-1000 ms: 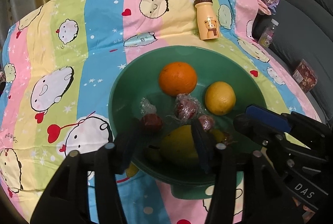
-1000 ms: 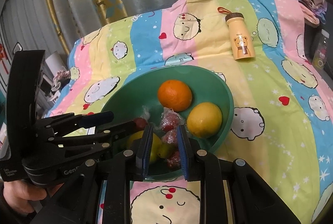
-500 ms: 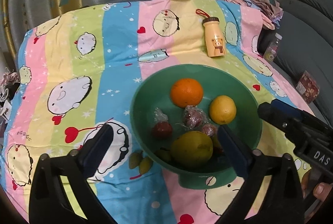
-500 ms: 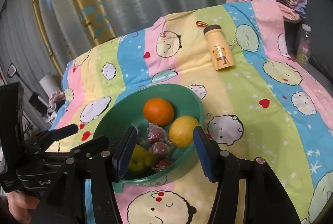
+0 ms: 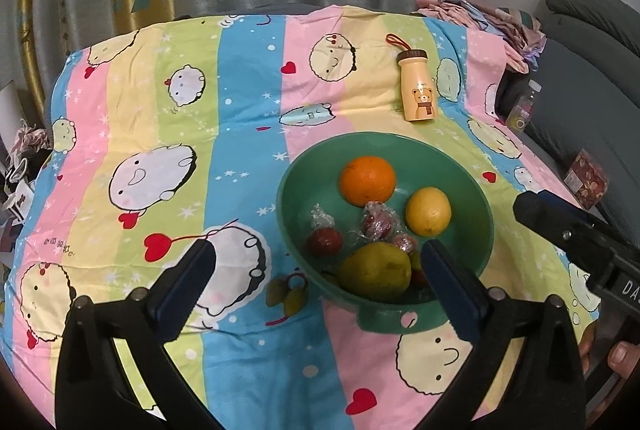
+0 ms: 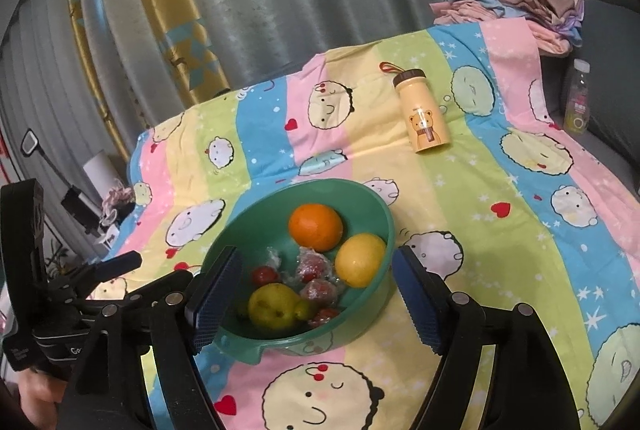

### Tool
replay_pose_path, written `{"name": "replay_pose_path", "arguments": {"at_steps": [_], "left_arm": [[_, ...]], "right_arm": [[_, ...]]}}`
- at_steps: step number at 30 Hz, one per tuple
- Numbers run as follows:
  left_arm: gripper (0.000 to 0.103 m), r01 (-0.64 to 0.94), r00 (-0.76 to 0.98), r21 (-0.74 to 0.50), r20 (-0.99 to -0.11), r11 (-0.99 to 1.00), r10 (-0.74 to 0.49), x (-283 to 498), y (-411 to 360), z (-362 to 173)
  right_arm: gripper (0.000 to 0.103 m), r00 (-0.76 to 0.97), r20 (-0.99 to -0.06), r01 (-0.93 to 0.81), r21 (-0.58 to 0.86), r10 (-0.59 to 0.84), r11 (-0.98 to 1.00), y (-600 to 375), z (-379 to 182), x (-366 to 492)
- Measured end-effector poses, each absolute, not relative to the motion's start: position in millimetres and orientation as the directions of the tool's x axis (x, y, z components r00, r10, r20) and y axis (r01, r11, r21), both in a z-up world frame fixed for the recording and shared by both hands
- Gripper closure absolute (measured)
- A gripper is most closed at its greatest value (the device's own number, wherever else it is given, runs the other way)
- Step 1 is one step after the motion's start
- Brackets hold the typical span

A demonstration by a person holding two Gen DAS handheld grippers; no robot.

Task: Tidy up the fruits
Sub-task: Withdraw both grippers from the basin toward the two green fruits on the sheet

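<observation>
Cartoon-print cloth point(image 5: 248, 102) under a green bowl point(image 5: 478, 218) of fruit, left hand-held gripper point(image 5: 316, 276) spread wide and empty, right hand-held gripper point(image 6: 316, 304) just been opening, nothing gripped

free: blanket point(image 5: 248, 134) left of bowl point(image 5: 480, 214) | obstacle: bottle point(image 5: 418, 86) beyond, apparently lying flat

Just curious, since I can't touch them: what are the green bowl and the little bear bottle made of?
The bowl looks like plastic: one even matte green, with a moulded lip. The bottle has a smooth, slightly glossy yellow coat with a printed bear; plastic or painted metal, I can't tell. Its brown cap looks like plastic.
</observation>
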State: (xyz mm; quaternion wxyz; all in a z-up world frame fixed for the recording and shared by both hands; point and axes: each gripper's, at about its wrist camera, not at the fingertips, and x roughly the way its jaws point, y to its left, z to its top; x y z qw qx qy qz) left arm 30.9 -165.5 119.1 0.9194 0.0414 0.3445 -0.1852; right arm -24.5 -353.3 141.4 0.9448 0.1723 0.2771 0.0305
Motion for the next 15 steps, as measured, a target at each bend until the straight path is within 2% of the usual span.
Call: {"name": "replay_pose_path", "arguments": {"at_steps": [6, 15], "left_arm": [[0.000, 0.338, 0.695, -0.058, -0.658, 0.939, -0.290, 22, -152, 114], [0.000, 0.281, 0.708, -0.063, -0.660, 0.958, -0.251, 7, -128, 110]], "right_arm": [[0.024, 0.823, -0.517, -0.012, 0.395, 0.233, 0.919, -349, 138, -27], [0.024, 0.793, -0.538, -0.080, 0.375, 0.287, 0.924, -325, 135, -33]]}}
